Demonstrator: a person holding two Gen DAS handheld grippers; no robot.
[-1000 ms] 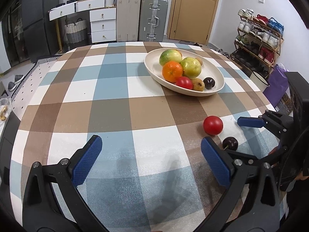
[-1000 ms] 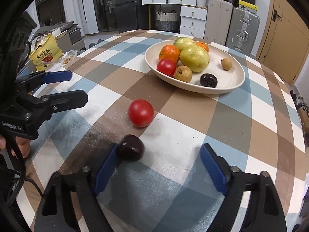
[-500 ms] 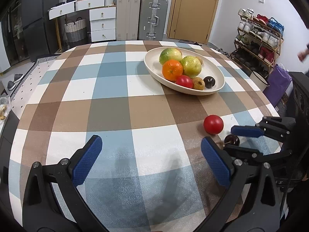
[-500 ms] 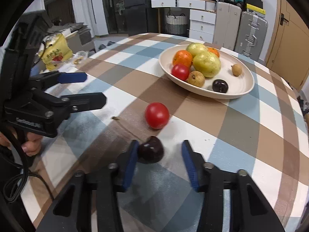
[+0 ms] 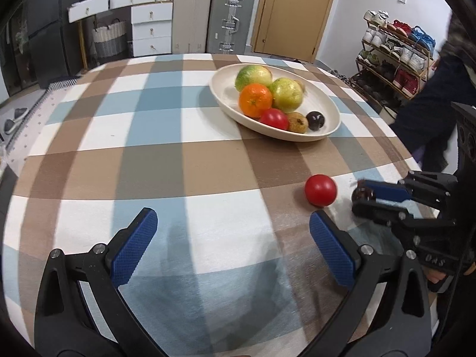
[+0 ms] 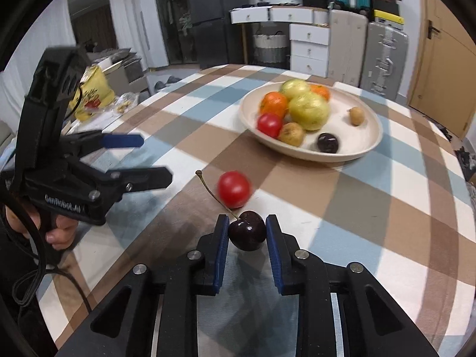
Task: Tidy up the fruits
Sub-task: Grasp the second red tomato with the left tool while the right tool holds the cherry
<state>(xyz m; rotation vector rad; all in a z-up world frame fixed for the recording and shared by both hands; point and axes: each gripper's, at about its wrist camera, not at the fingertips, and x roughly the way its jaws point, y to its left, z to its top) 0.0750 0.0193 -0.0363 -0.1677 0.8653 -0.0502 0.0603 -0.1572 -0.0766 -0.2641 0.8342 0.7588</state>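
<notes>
A cream oval bowl [image 5: 330,110] [image 6: 366,139] on the checked tablecloth holds an orange, green fruits, a red tomato, a brown fruit and a dark cherry. A loose red tomato [image 5: 320,189] [image 6: 233,189] lies on the cloth in front of the bowl. My right gripper [image 6: 247,232] is shut on a dark cherry [image 6: 247,234] with a long stem, lifted a little off the cloth; it shows in the left wrist view [image 5: 361,195] right of the tomato. My left gripper [image 5: 232,238] is open and empty, low over the cloth, left of the tomato.
The table edge curves close on the right in the left wrist view. A shoe rack [image 5: 398,53] stands beyond it. Suitcases [image 5: 230,19] and white drawers [image 5: 151,28] line the far wall. A yellow snack bag [image 6: 93,92] lies beside the table.
My right gripper closed on the dark cherry and raised it slightly toward the tomato. The left gripper stayed open and barely moved.
</notes>
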